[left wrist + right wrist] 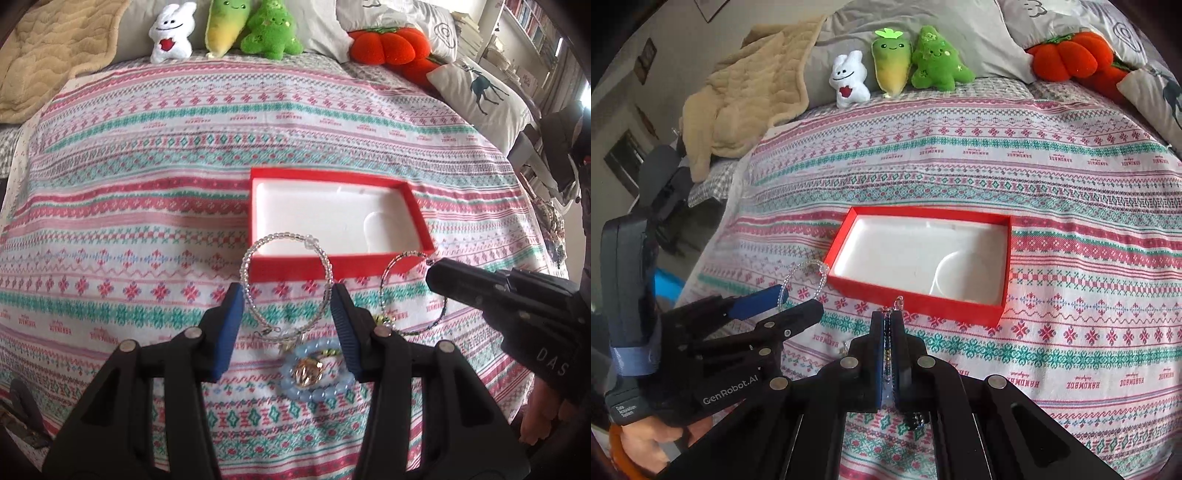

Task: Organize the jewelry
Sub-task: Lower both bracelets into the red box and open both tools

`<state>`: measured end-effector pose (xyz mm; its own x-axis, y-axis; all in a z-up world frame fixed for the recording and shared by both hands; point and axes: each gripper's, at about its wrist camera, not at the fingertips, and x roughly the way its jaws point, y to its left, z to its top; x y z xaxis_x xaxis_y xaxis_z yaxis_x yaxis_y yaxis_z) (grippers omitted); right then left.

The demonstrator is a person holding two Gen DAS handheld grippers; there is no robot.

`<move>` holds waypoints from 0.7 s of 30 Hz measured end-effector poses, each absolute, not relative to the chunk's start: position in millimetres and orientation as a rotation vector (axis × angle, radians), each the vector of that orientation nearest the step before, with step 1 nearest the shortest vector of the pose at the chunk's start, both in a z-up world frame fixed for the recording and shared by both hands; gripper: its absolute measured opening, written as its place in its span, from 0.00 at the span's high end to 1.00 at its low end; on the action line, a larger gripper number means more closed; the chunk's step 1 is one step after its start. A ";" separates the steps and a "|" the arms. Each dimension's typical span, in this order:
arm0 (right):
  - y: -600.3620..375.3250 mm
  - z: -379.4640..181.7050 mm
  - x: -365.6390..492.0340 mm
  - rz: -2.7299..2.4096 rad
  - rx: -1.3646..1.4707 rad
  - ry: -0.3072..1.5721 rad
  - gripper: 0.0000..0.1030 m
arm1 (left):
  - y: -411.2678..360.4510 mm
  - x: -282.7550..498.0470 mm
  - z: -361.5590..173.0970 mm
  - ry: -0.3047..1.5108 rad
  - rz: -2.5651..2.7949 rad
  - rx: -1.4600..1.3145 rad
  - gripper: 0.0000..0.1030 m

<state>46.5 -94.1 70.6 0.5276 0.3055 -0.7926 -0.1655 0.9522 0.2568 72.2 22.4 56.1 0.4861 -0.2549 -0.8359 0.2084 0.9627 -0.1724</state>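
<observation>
In the right wrist view, our right gripper (886, 354) sits at the lower centre of the frame with its jaws pressed nearly together on a dark beaded bracelet (887, 334), whose loop stands up between the pads. The red box (916, 301) with its white lining lies directly ahead, just above the fingertips in the frame, its long side running left to right across our path. So the coming move turns on a short forward carry over the near wall, and the right gripper is the nearer one for it.

In the left wrist view, our left gripper (288, 314) is wide open at the lower centre, its jaws standing either side of a clear beaded bracelet (286, 280). It seems to us that the pads only frame this loop and do not grip it, but the view is not sure here. A pale blue bracelet (314, 373) rests on the patterned cloth (110, 221) between the fingers, nearer the camera.
</observation>
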 end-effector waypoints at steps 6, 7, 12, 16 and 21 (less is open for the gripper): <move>-106.8 82.8 72.2 0.272 0.196 0.933 0.97 | 11.9 95.0 54.9 0.987 -0.338 -0.029 0.51; -108.0 82.8 76.5 0.271 0.199 0.929 0.97 | 10.4 98.5 52.3 0.982 -0.345 -0.027 0.51; -108.5 77.1 97.8 0.290 0.214 0.919 0.97 | 0.6 113.2 35.1 0.974 -0.380 0.003 0.51; -107.2 64.8 112.1 0.301 0.215 0.929 0.97 | -6.4 118.9 29.0 0.964 -0.401 0.029 0.50; -118.8 42.8 122.5 0.241 0.193 0.982 0.96 | -13.1 124.3 21.7 0.963 -0.394 0.066 0.49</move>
<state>122.5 -118.8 42.8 0.5325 0.2877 -0.7960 -0.1143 0.9563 0.2692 124.3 -13.1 21.7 0.5061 -0.2978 -0.8094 0.3555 0.9271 -0.1188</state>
